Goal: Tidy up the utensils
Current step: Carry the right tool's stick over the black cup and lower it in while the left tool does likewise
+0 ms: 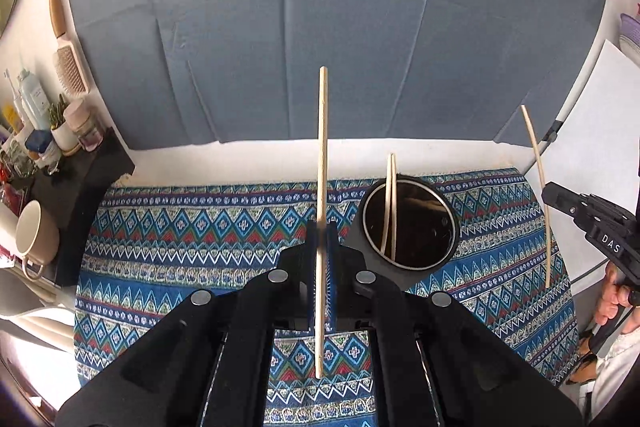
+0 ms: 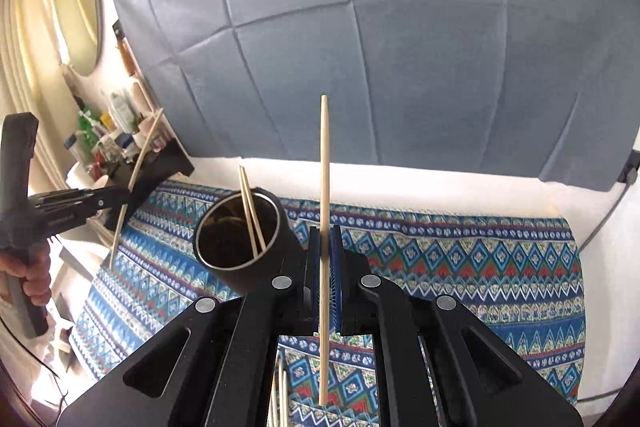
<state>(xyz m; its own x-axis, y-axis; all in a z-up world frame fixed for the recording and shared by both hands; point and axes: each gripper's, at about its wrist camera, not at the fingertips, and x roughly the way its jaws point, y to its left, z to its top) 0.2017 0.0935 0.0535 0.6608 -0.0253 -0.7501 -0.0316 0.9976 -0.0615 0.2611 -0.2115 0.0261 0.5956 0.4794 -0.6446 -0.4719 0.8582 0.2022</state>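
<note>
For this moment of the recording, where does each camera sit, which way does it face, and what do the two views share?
Left wrist: rides the left gripper, facing forward over the blue patterned cloth toward the grey padded headboard; shows its fingers clamping a wooden chopstick, plus the right gripper.
Right wrist: rides the right gripper, facing likewise; shows its own chopstick and the left gripper.
Shared: the black cylindrical cup holding two chopsticks.
</note>
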